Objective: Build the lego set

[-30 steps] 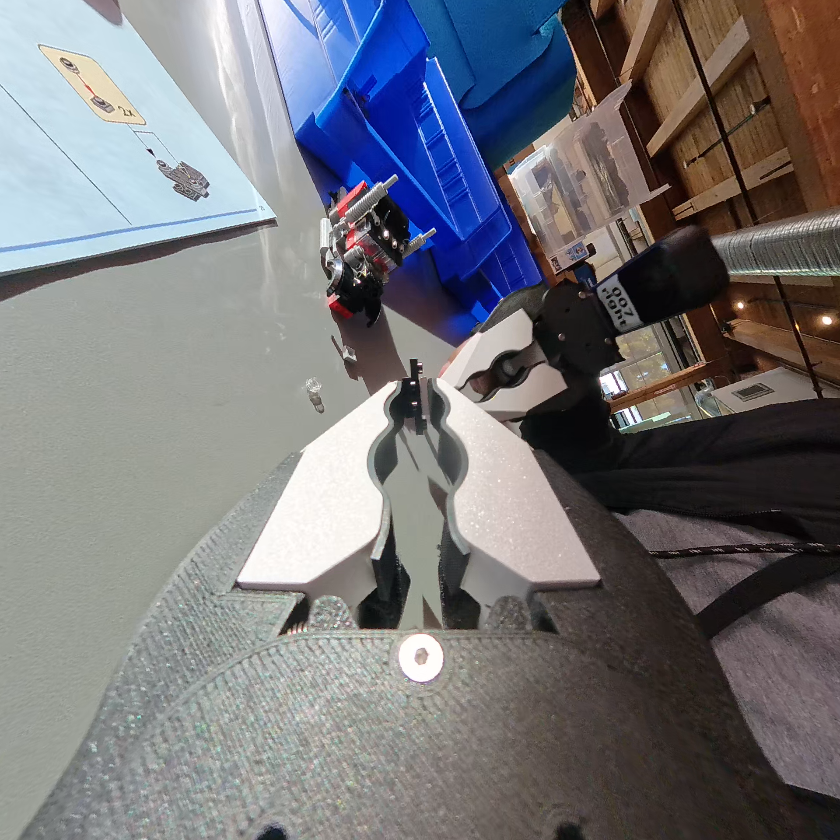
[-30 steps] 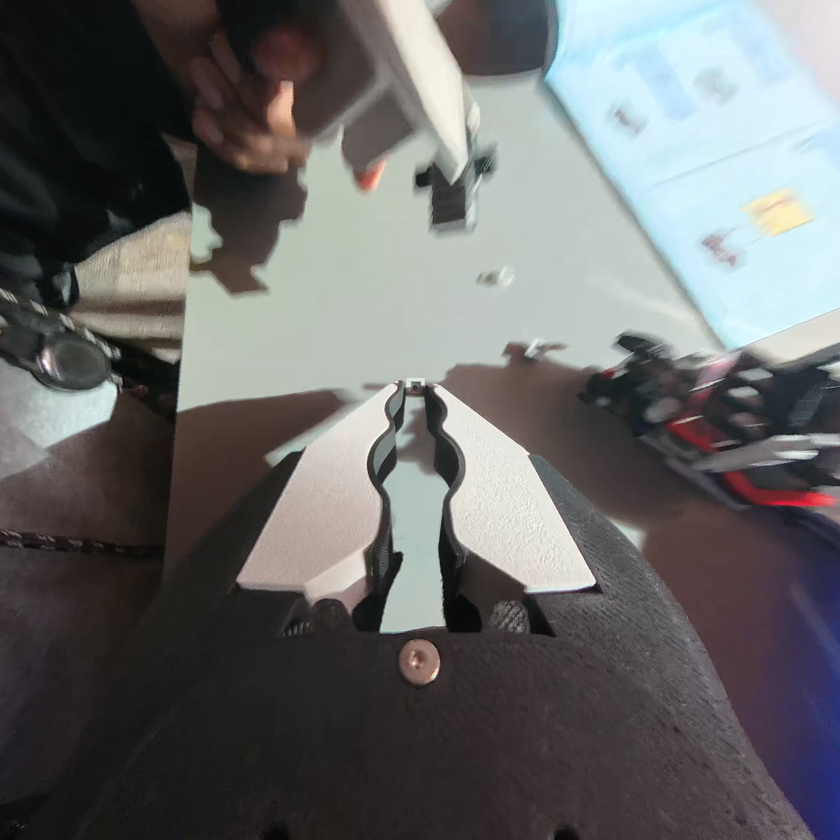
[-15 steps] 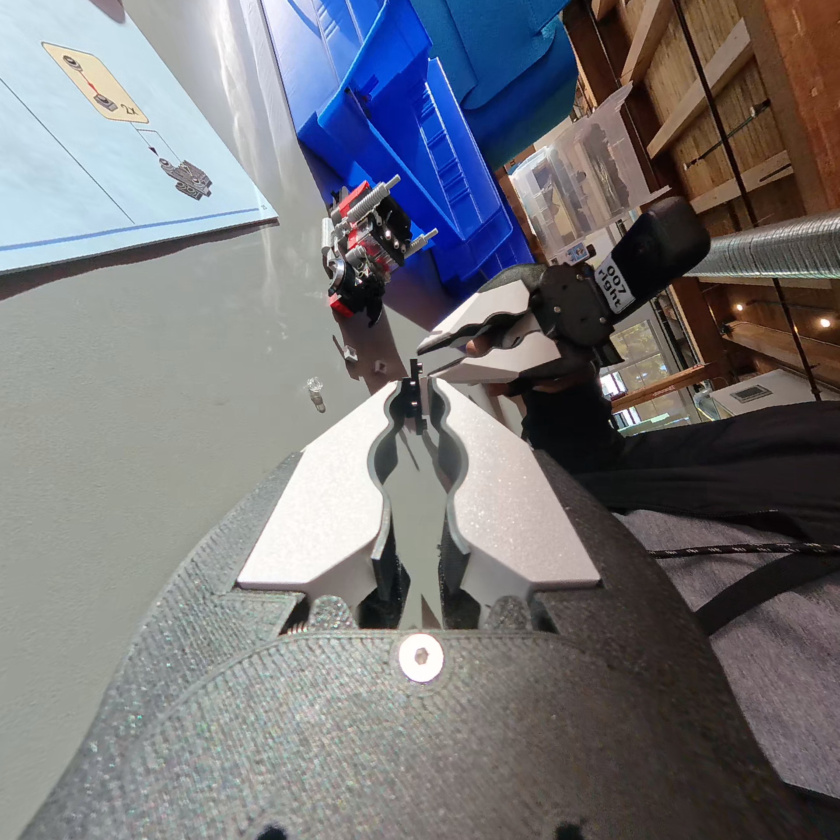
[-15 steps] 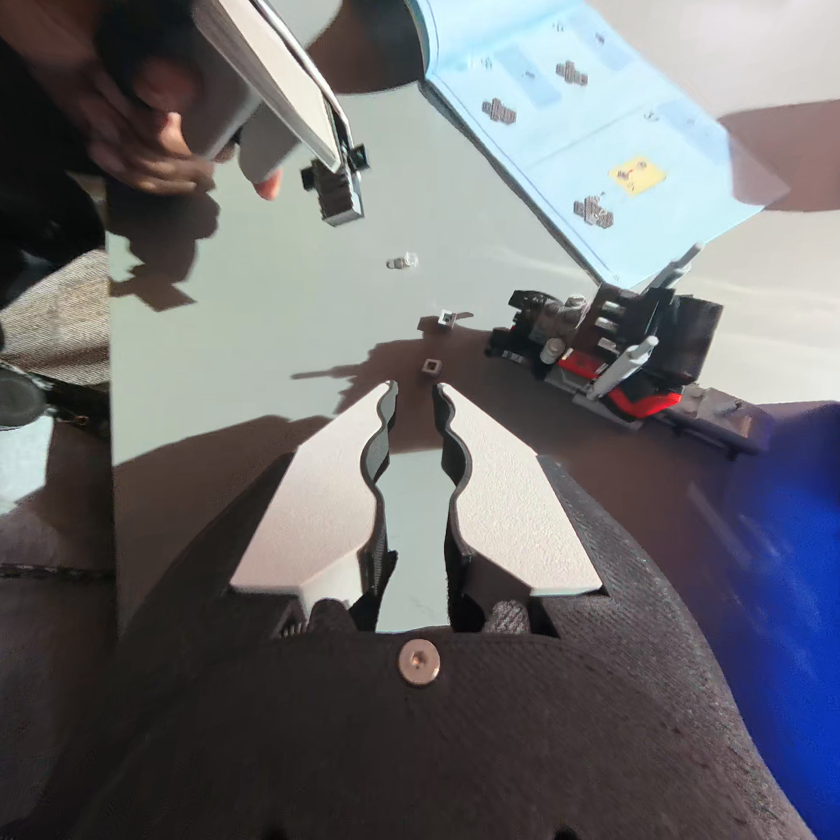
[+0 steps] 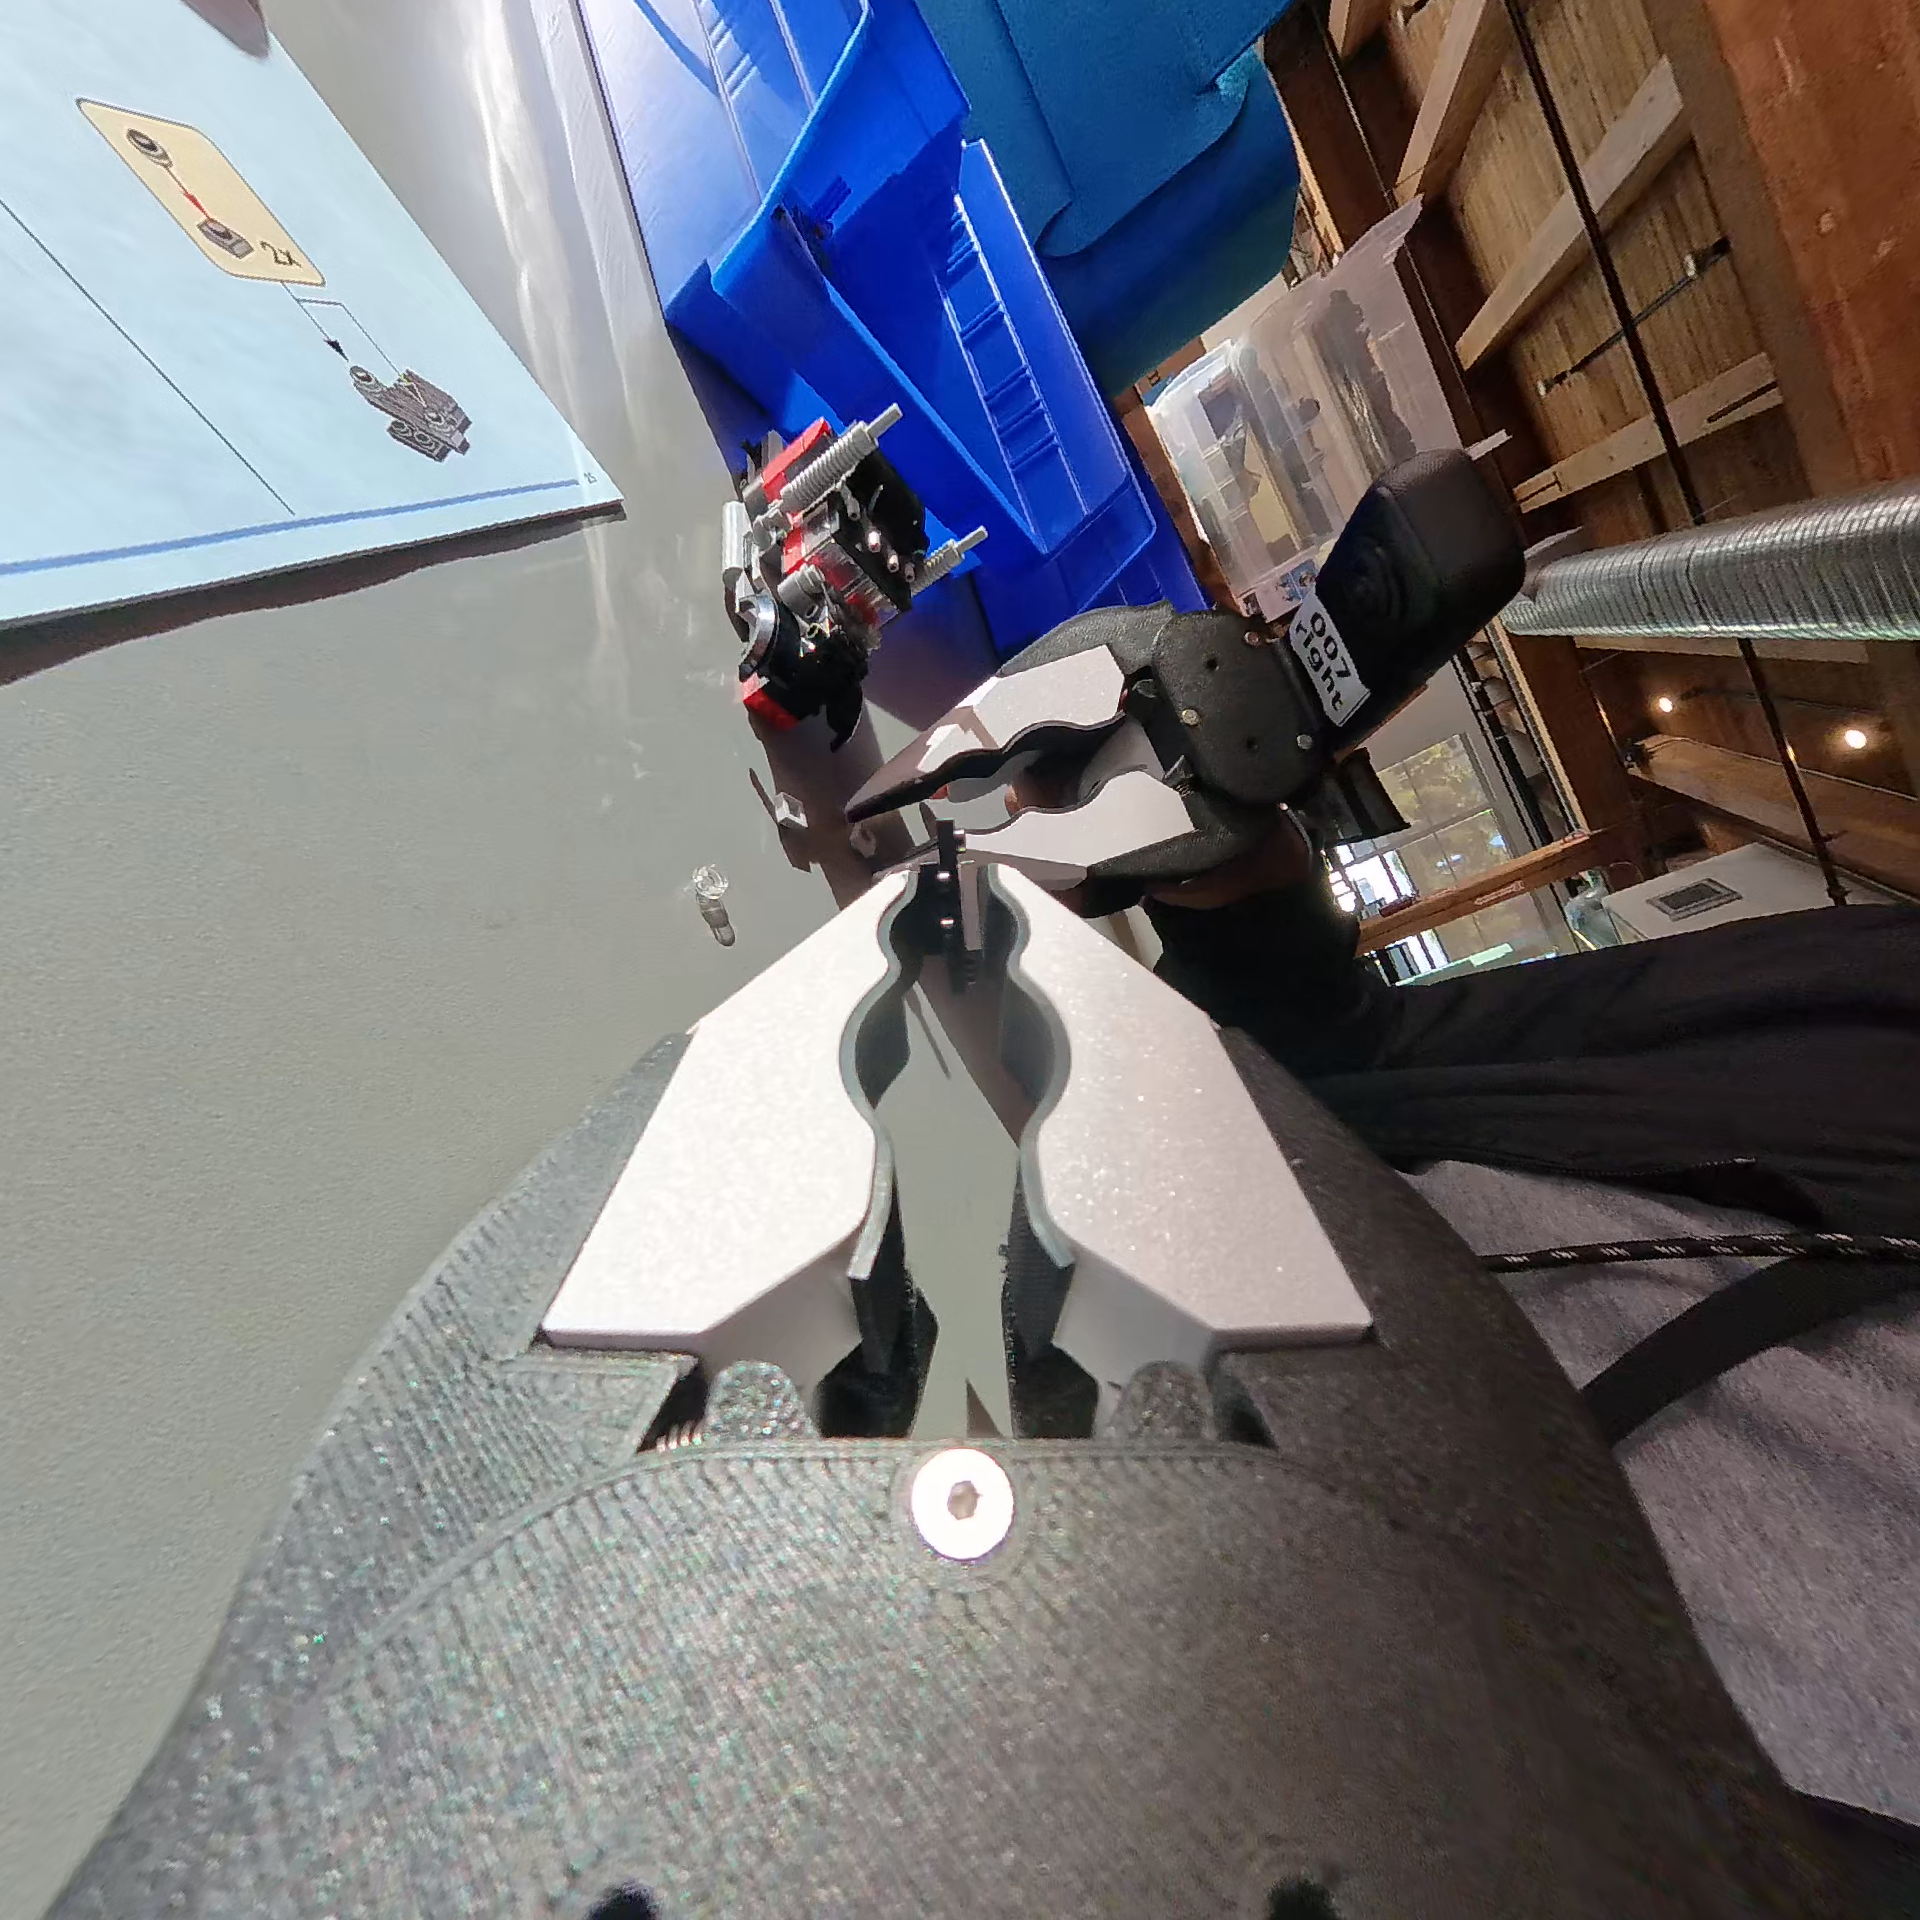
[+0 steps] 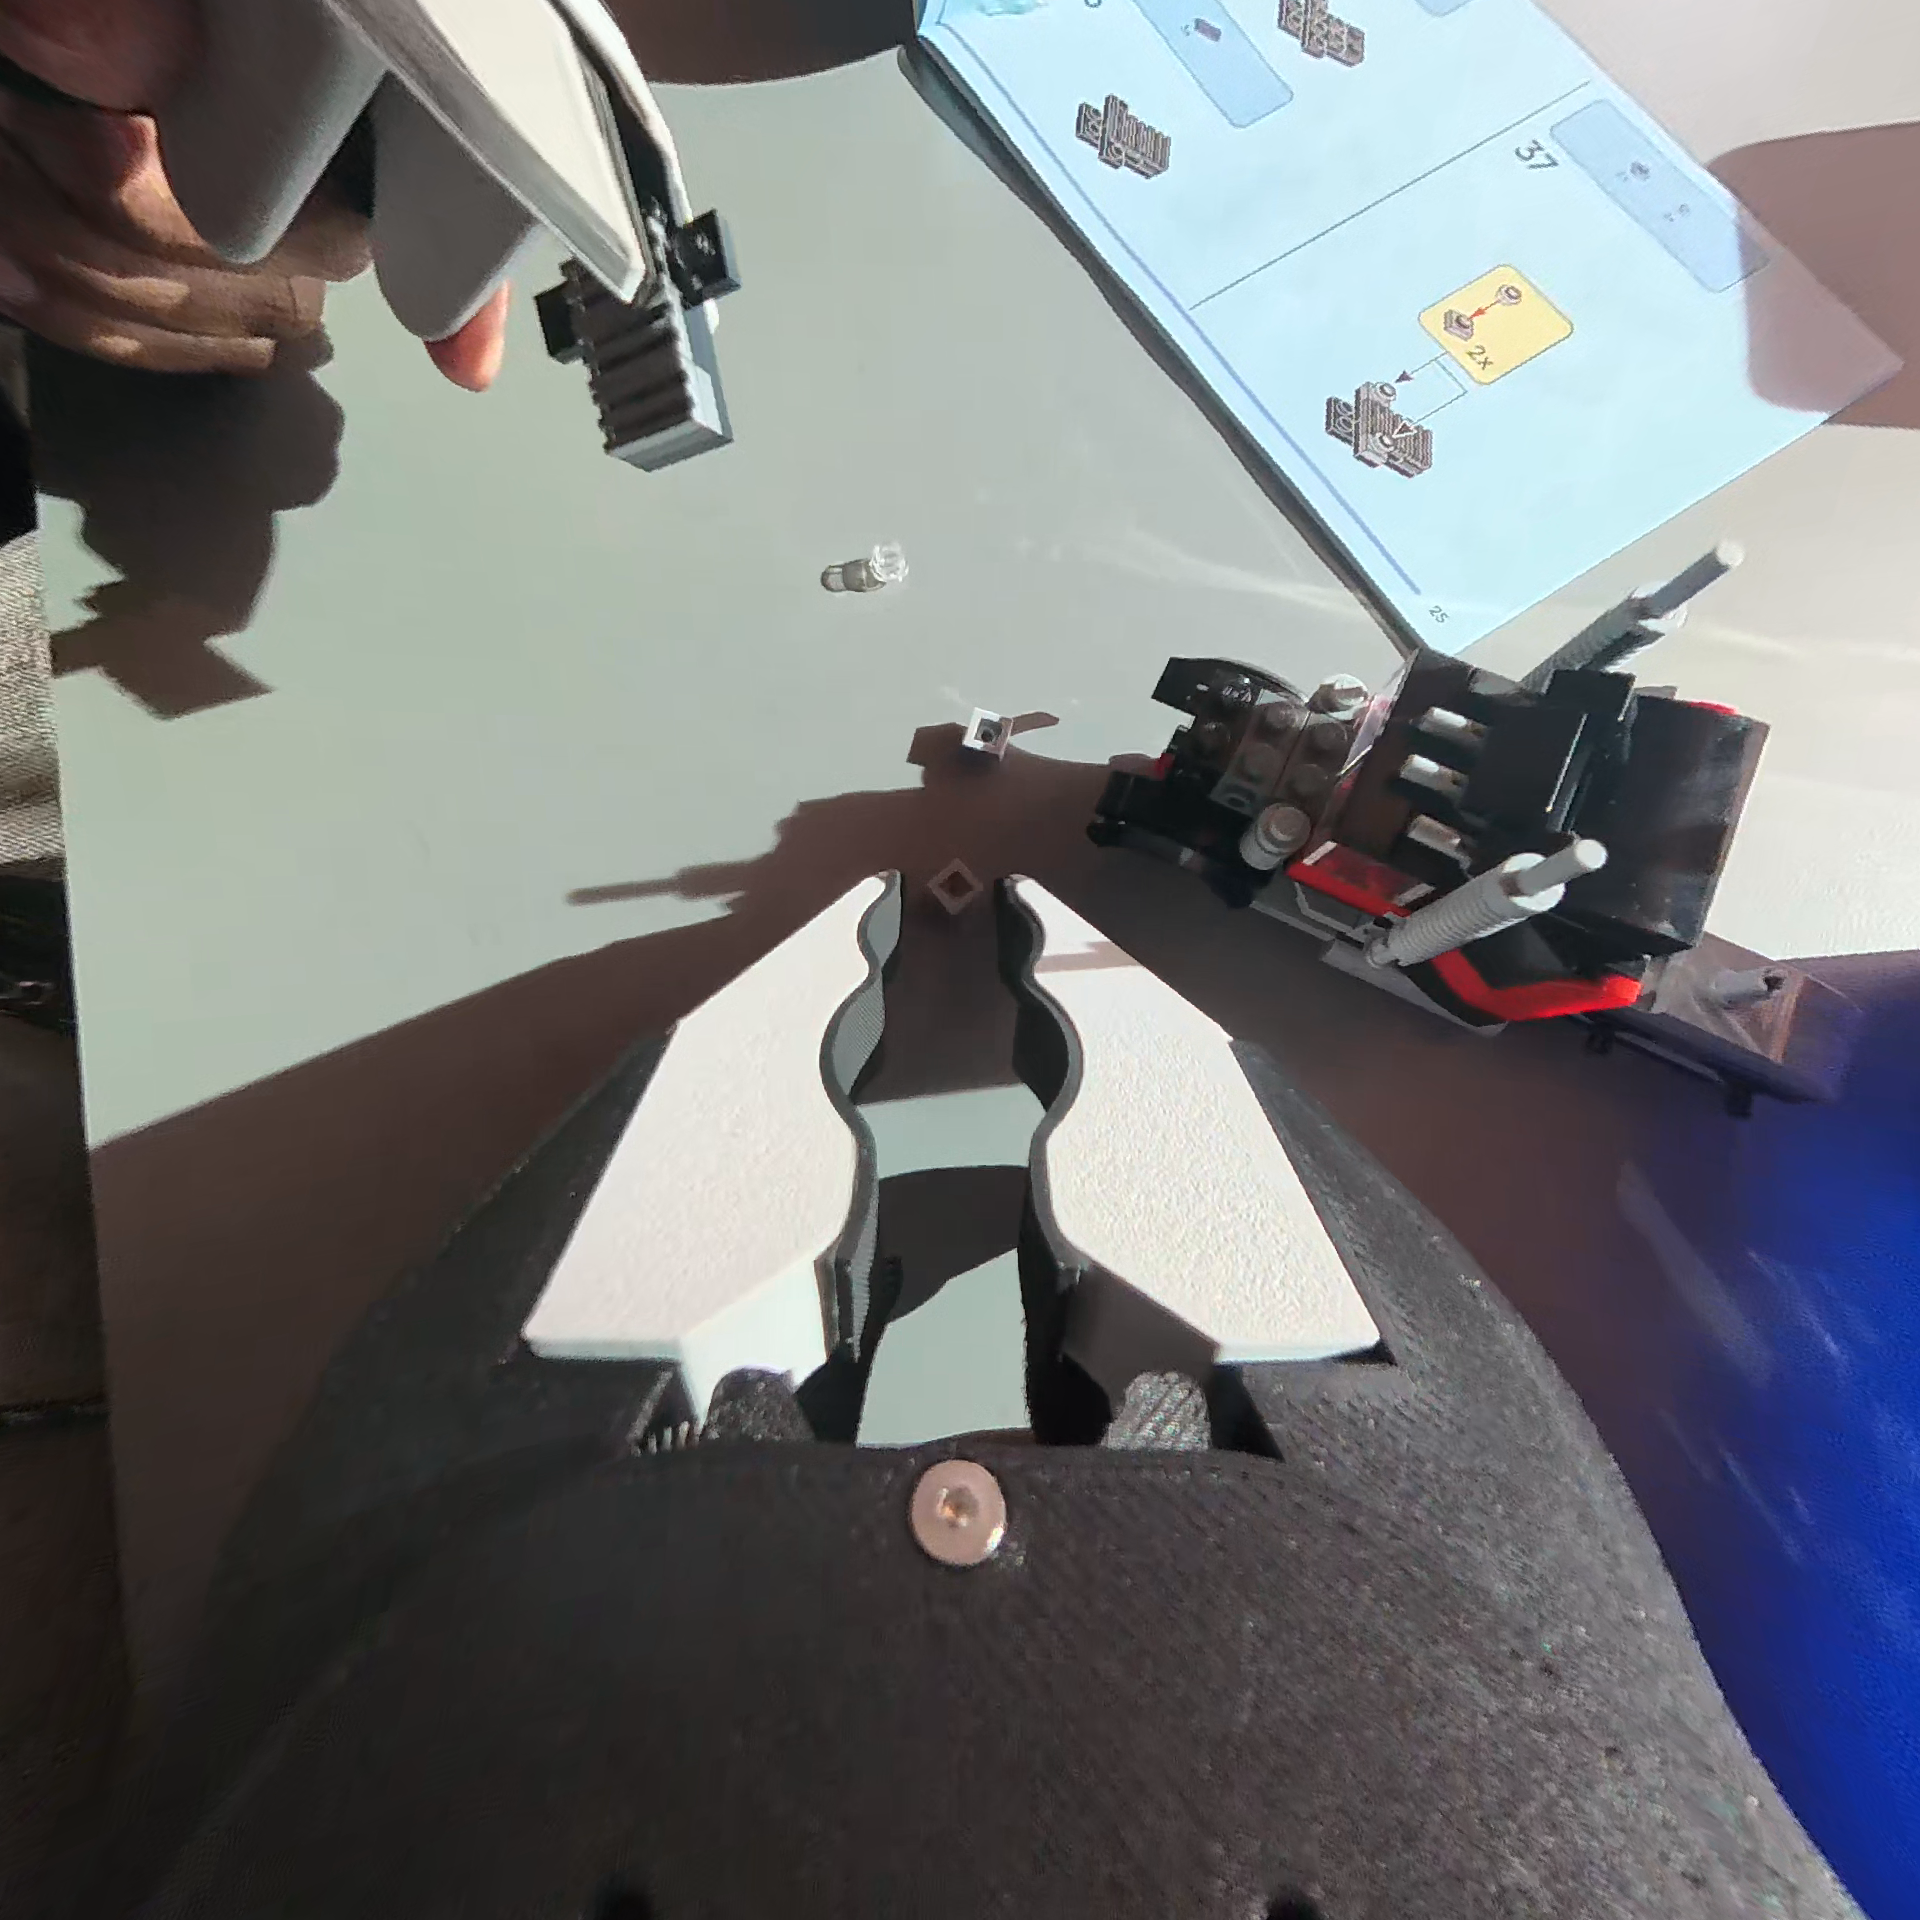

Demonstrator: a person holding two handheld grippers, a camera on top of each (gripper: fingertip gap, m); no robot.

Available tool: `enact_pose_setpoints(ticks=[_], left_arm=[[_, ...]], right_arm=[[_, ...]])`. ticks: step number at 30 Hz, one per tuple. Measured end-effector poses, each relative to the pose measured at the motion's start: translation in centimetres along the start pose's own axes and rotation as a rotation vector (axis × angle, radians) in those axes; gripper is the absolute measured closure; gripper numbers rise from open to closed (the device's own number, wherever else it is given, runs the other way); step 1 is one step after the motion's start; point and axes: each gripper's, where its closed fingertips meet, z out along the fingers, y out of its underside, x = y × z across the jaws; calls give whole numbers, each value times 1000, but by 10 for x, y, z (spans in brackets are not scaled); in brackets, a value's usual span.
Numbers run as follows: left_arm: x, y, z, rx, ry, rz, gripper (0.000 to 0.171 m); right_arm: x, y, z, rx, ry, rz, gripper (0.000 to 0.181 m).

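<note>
My left gripper (image 5: 948, 883) is shut on a small black and grey lego sub-assembly (image 5: 951, 904) and holds it above the grey table; both also show at the top left of the right wrist view, gripper (image 6: 649, 234) and sub-assembly (image 6: 644, 353). My right gripper (image 6: 948, 883) is open and low over the table, its tips on either side of a small square grey piece (image 6: 954, 890). It also shows in the left wrist view (image 5: 878, 826). A second small grey piece (image 6: 985, 732) and a clear stud (image 6: 868, 571) lie beyond it.
A black, red and grey lego model (image 6: 1455, 810) lies on the table to the right, also in the left wrist view (image 5: 821, 592). The open instruction booklet (image 6: 1403, 260) lies behind it. Blue bins (image 5: 935, 260) stand along the table's far side. A person's hand (image 6: 156, 260) holds the left gripper. The gap from one gripper's tips to the other's is roughly 9 centimeters. The clear stud (image 6: 868, 571) is about 5 centimeters from my left fingertips. Seen from the left wrist view (image 5: 717, 908) as well.
My right gripper was shut with a small grey piece at its tips. It has opened and swung toward the model; the piece now lies between its tips. The left gripper barely moved.
</note>
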Motion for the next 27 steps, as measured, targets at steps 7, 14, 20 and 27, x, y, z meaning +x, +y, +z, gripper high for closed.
enact_pose_setpoints(ticks=[7,14,20,27], left_arm=[[0,0,0,0,2,0,162],[0,0,0,-2,-2,1,162],[-1,0,0,-1,-4,-1,162],[-1,0,0,-3,-6,1,162]], right_arm=[[2,0,0,12,7,-3,168],[-4,-33,-27,155,16,-60,163],[6,-34,-47,196,32,-16,164],[-9,0,-34,71,-38,4,165]])
